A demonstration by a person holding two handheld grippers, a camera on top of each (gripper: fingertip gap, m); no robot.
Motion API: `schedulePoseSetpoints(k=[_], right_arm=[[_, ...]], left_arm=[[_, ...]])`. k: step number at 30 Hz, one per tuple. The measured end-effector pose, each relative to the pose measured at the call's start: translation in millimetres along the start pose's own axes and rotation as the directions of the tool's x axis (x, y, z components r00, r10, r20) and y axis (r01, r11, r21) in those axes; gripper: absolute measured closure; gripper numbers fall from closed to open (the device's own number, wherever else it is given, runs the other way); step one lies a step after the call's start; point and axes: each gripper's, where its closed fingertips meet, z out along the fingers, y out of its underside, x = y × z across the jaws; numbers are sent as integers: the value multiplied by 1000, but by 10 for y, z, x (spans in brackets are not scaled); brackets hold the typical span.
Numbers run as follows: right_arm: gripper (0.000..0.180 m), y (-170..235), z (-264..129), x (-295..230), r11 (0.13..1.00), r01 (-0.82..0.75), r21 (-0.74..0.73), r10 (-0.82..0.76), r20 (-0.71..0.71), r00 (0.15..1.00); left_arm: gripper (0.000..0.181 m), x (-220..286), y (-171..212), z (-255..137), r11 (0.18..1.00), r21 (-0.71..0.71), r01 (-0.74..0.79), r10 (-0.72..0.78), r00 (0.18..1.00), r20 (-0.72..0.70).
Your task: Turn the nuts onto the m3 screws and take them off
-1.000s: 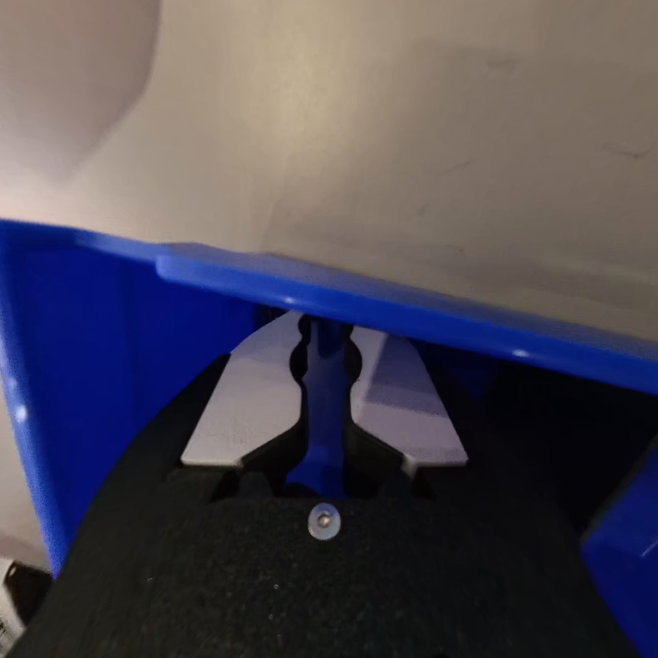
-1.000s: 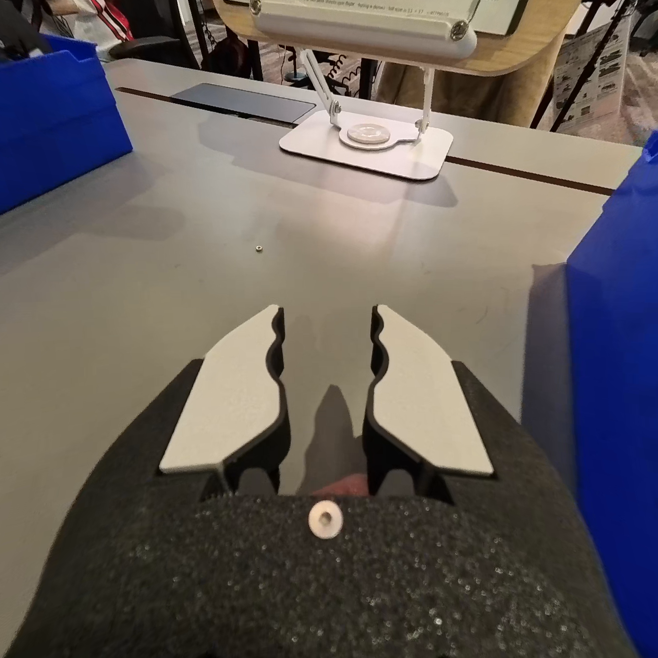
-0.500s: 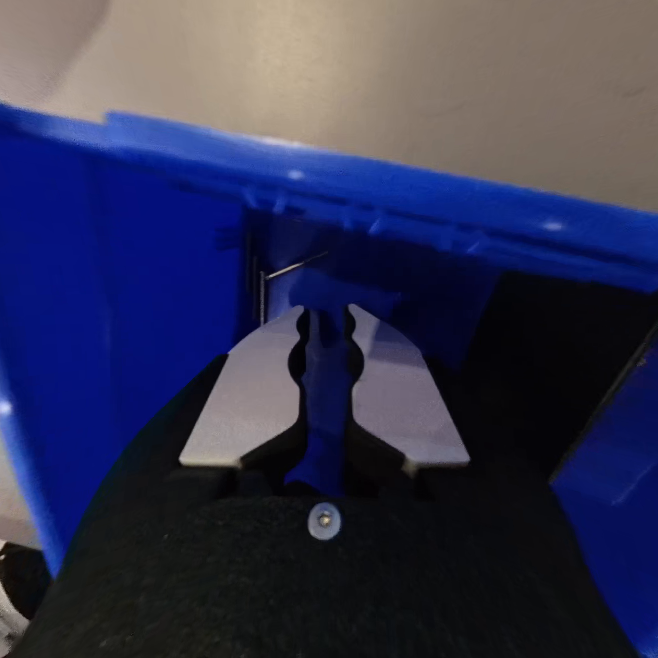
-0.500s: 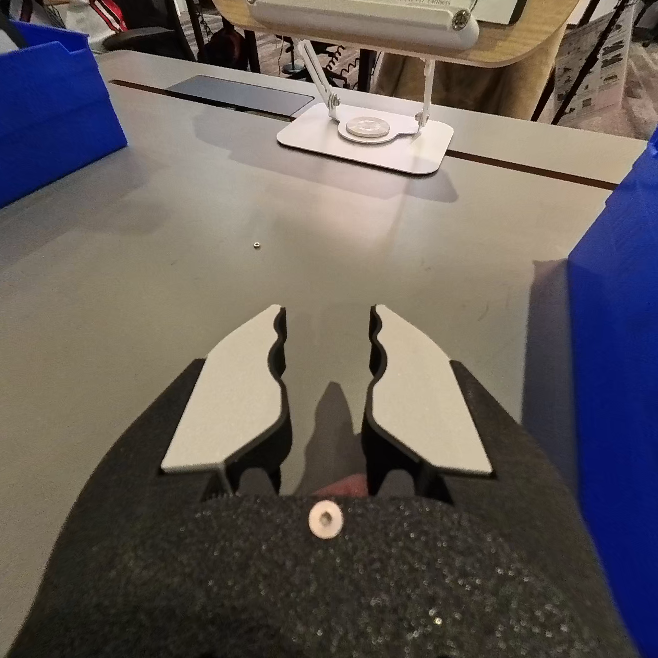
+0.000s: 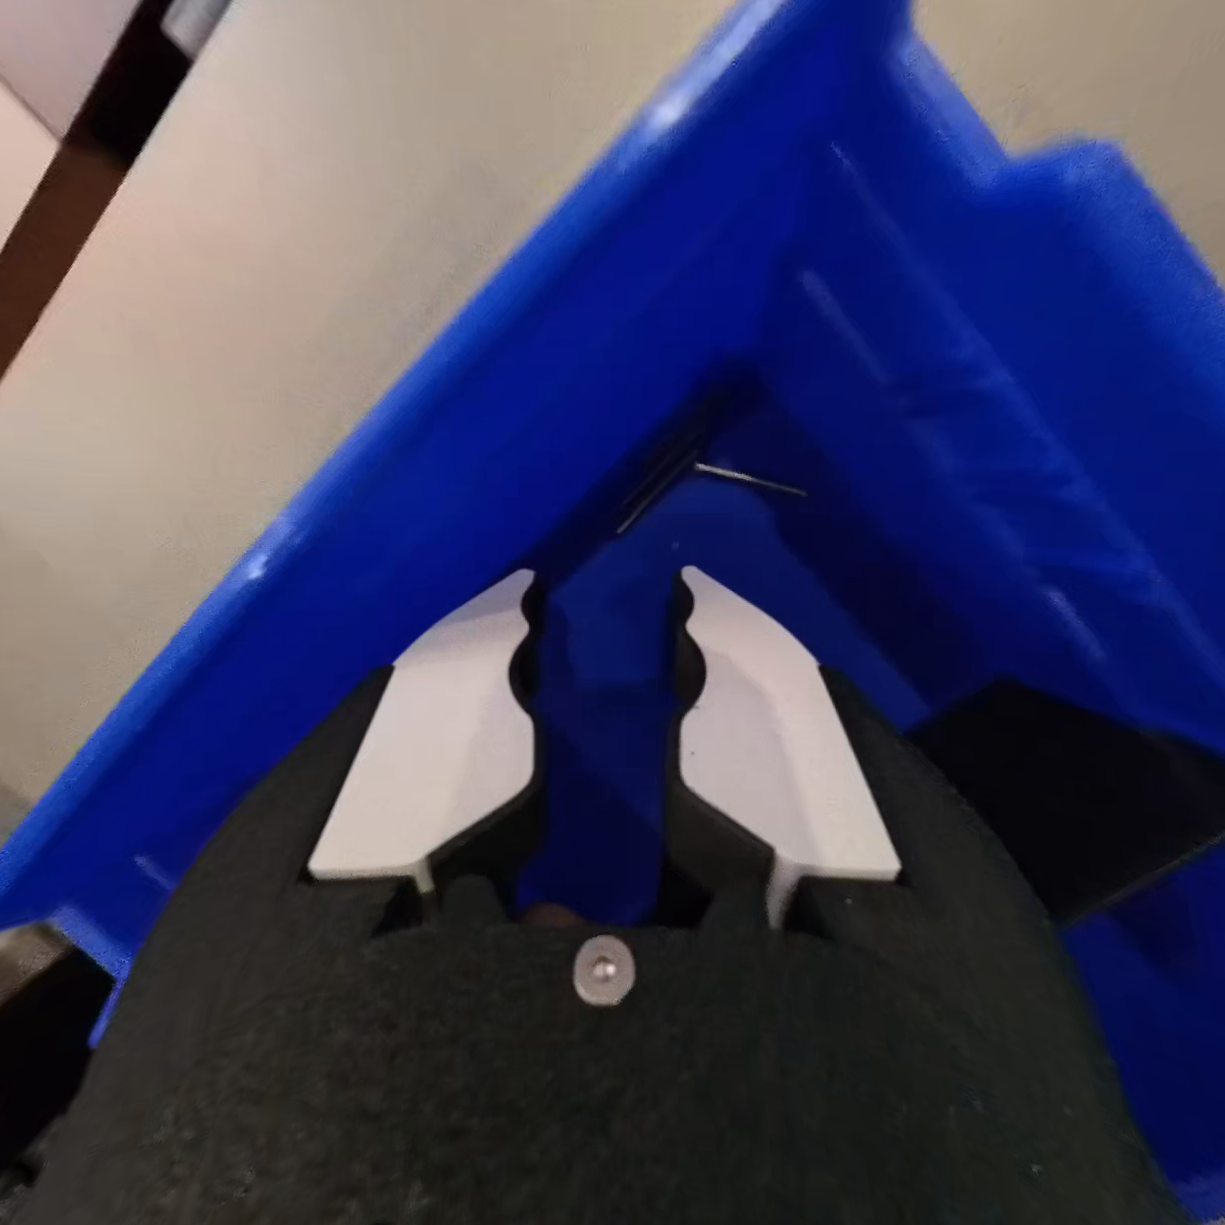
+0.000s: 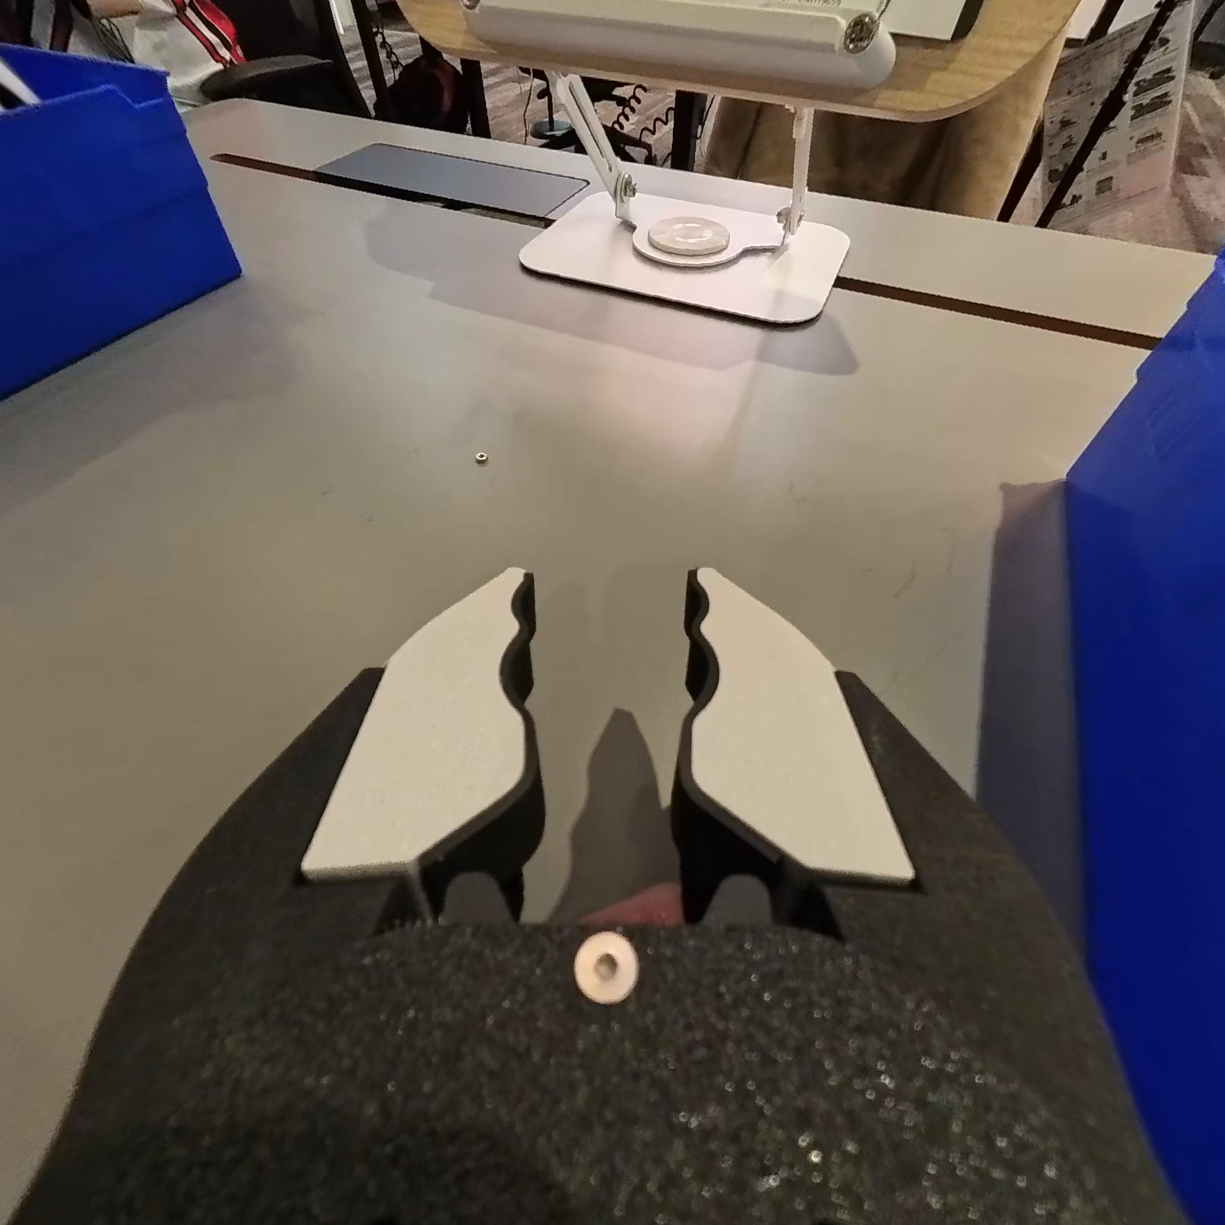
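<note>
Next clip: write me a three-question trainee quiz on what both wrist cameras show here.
1. True or false: the right gripper is shut on the nut.
2. The left gripper points into: A) a blue bin; B) a cardboard box; C) a drawer.
3. What stands on the grey table beyond the nut?

Key: 1 false, it is open and the nut lies apart on the table; 2 A; 3 a white stand.
</note>
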Motion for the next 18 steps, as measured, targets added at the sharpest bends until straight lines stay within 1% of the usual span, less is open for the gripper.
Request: schedulePoseSetpoints(k=[1,2,3,4,5,6,8,9,10,14,18], right_arm=[[137,-2,-2,-1,1000,0,2,0,1,1000],[137,-5,-5,-1,1000,-1,5,1,2,1000],[137,-10,-9,0,1000,-3,9,3,4,1000],[137,-15,-14,-2,1000,-5,14,5,6,1000],[137,-20,-19,-3,1000,-7,19,7,9,1000],[137,-23,-24,-2,1000,-9,23,9,11,1000],[137,-31,-31,2,999,-12,30,12,9,1000],[137,-33,-34,3,999,-11,32,11,8,1000],[137,-35,-34,3,999,-10,33,10,6,1000],[137,-25,-24,-3,1000,-10,23,10,11,1000],[137,-20,-18,-6,1000,-10,18,10,13,1000]], left_arm=[[143,55,-45,-14,1000,10,-3,3,1000,-14],[146,130,-82,-34,998,24,-65,66,998,-25],[157,170,-99,-39,987,25,-157,157,988,-8],[154,200,-92,-26,973,6,-230,230,973,1],[150,244,-74,0,958,-16,-286,285,958,-20],[144,264,-66,28,945,-28,-324,323,946,-35],[143,244,-30,95,924,-72,-375,372,927,-50],[143,213,-44,125,913,-77,-400,399,916,-34],[143,190,-58,144,903,-75,-423,422,906,-26],[144,177,-41,223,878,-88,-471,467,882,-69],[153,216,-18,261,888,-83,-452,435,886,-161]])
